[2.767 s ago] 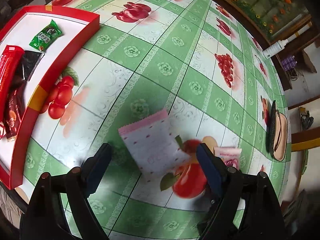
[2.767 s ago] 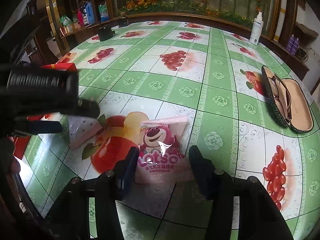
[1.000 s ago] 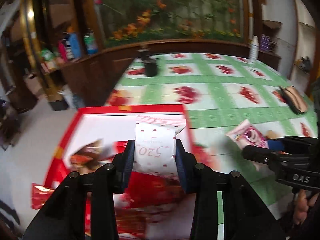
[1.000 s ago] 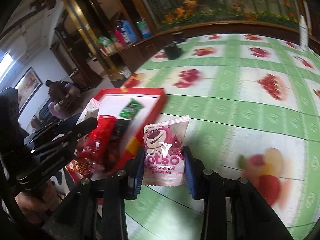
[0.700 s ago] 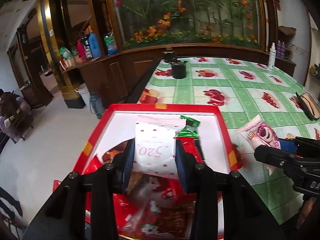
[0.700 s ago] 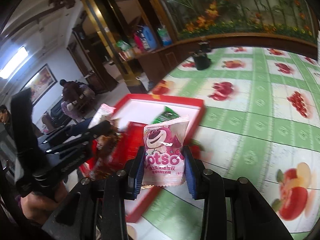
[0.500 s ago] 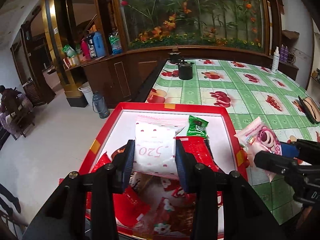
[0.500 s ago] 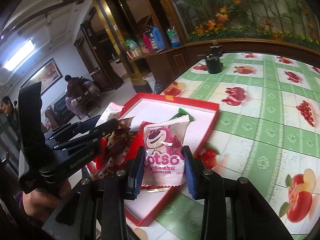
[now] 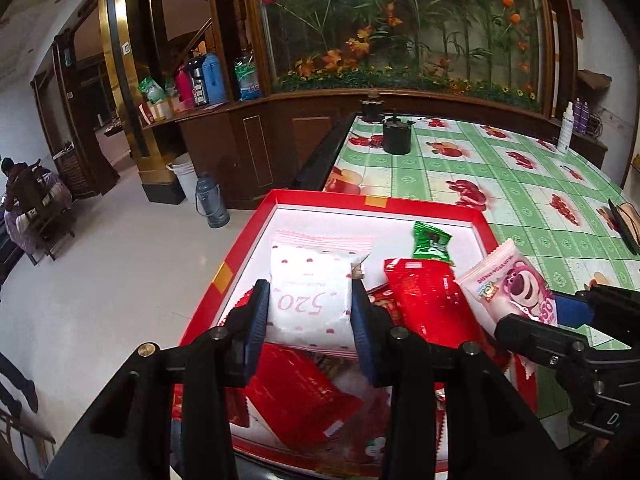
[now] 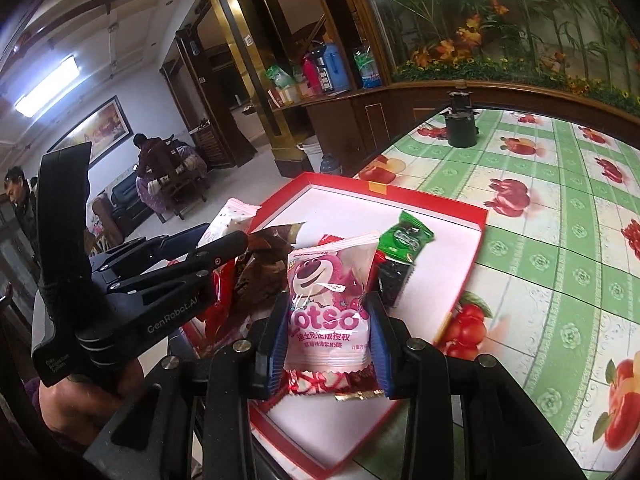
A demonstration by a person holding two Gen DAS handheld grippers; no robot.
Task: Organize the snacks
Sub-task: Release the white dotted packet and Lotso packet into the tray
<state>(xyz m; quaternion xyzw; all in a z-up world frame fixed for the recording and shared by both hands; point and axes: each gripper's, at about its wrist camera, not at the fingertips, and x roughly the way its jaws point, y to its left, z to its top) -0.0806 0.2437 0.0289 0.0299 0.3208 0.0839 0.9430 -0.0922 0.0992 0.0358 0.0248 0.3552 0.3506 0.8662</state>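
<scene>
Holding left: left gripper (image 9: 310, 316), jaws clamped on white packet (image 9: 310, 292) above red tray (image 9: 376, 202).
Holding right: right gripper (image 10: 328, 338), jaws clamped on pink packet (image 10: 326, 304) above tray.
Tray: on table (image 9: 520, 176).

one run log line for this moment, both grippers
left gripper: shut on white packet | right gripper: shut on pink packet | both above red tray | phase: carry, not released
</scene>
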